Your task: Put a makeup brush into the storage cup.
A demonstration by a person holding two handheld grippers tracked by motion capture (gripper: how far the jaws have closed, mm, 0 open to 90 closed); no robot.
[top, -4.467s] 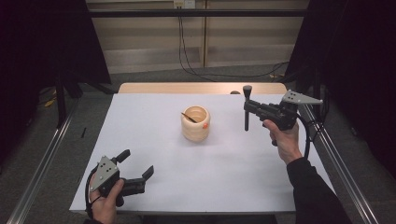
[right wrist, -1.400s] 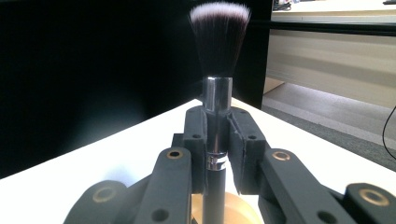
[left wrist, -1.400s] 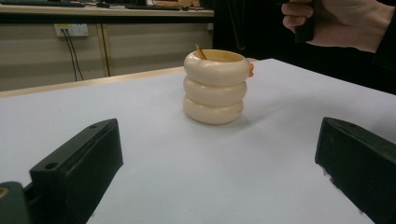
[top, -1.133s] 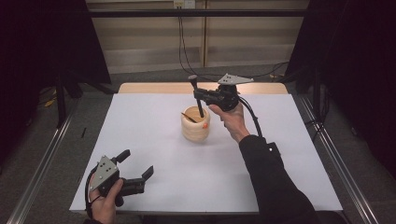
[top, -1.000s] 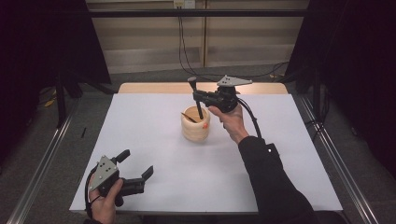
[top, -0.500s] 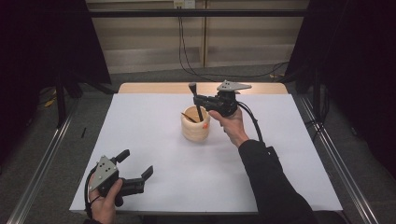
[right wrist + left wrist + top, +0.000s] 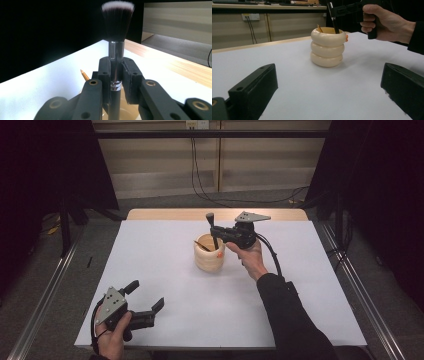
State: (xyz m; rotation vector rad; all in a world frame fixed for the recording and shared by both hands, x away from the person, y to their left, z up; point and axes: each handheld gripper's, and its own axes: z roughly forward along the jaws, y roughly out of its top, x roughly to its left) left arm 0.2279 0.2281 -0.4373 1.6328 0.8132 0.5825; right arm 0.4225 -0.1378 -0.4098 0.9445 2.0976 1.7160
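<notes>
High view: a cream ringed holder [image 7: 209, 256] stands mid-table on the white sheet [image 7: 310, 290], a pencil [image 7: 202, 244] leaning inside. The right gripper [image 7: 216, 233] is clamped on a makeup brush [image 7: 212, 227], held upright with its lower end dipping into the holder's mouth. The left gripper [image 7: 148, 302] rests near the table's front-left edge, jaws spread; bare sheet lies between it and the holder.

Left gripper view: 2 black jaws stand wide apart, the holder [image 7: 327, 47] beyond them, the right hand [image 7: 387, 22] just beside it.

Right gripper view: the jaws pinch the brush's [image 7: 117, 30] silver ferrule; the pencil [image 7: 84, 74] tip is just left.
</notes>
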